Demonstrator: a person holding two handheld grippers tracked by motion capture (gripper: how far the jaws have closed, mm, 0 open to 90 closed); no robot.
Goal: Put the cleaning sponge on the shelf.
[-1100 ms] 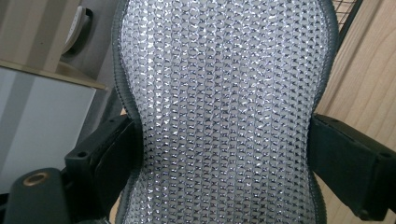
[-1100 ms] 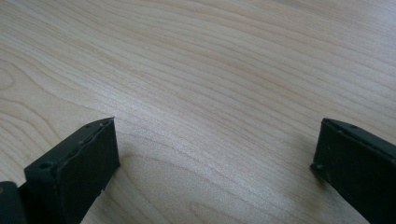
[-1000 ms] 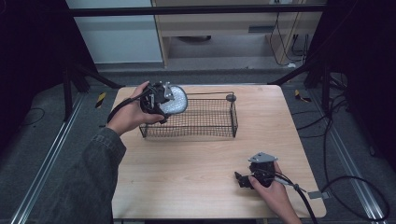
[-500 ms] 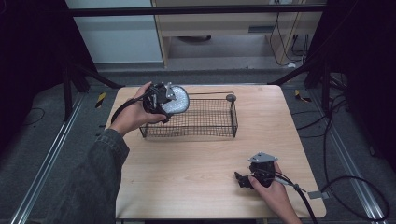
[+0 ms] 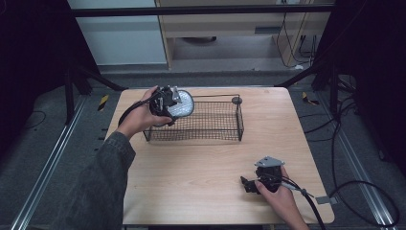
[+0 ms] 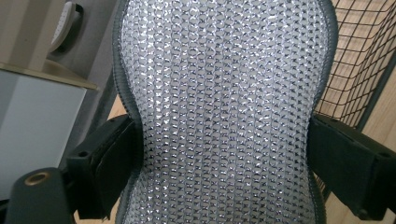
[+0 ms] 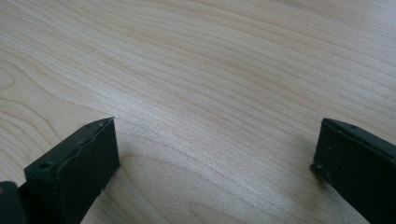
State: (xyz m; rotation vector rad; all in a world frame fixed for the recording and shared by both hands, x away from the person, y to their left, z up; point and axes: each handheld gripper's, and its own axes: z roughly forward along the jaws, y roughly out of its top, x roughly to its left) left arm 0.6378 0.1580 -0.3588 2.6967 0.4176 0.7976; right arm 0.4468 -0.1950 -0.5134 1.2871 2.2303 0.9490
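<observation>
A silvery mesh scrub pad with a grey rim is pinched at its waist in my left gripper, held over the left end of the black wire basket. In the left gripper view the pad bulges above both jaws, and the basket's wires show at the right. My right gripper rests low on the wooden table near the front right. In the right gripper view its jaws stand wide apart over bare wood, with nothing between them.
A small dark round knob sits at the basket's far right corner. Cables trail from the right gripper across the table's right front edge. Metal rails and a cabinet stand beyond the table.
The left gripper with the pad has shifted very slightly; the right gripper has stayed where it was.
</observation>
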